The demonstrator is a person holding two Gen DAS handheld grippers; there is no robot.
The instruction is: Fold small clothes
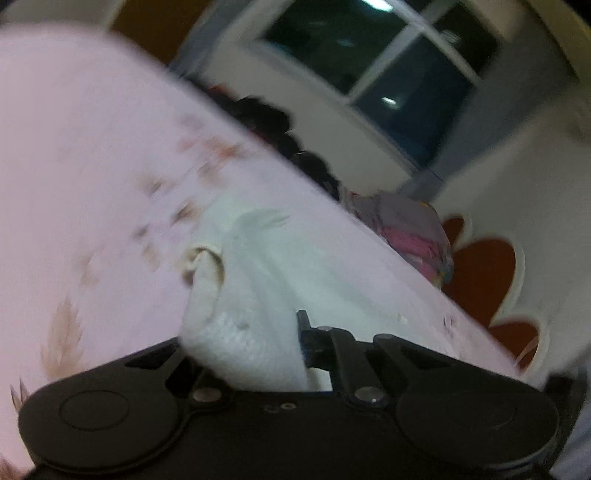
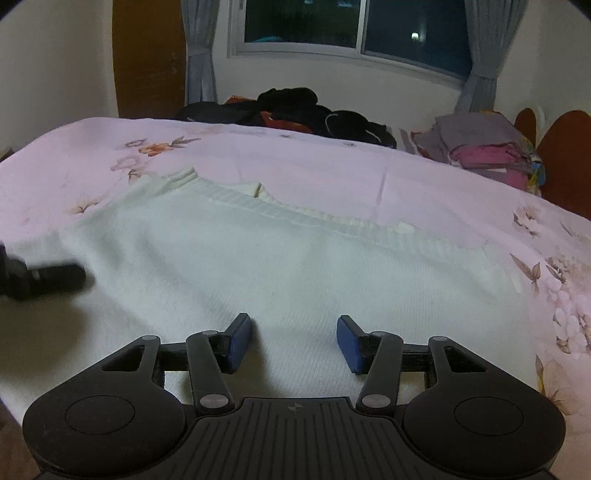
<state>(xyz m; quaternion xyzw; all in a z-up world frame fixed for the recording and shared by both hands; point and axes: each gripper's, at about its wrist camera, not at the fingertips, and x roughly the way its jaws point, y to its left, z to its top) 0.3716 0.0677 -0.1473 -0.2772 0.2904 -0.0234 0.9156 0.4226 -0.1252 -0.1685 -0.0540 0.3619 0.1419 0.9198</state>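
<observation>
A white knit sweater (image 2: 280, 258) lies spread flat on the pink floral bedsheet (image 2: 332, 166). My right gripper (image 2: 294, 341) is open and empty, its blue pads just above the sweater's near part. My left gripper (image 1: 255, 350) holds a bunched fold of the white sweater (image 1: 255, 295) between its jaws; only its right finger (image 1: 304, 332) shows, the other is hidden by cloth. The left wrist view is tilted and blurred. The left gripper also shows in the right wrist view (image 2: 40, 277) at the sweater's left edge.
A pile of dark clothes (image 2: 295, 110) lies at the far edge of the bed. A stack of folded grey and pink clothes (image 2: 487, 147) sits at the far right beside a red and white headboard (image 2: 561, 155). A window with curtains (image 2: 351, 29) is behind.
</observation>
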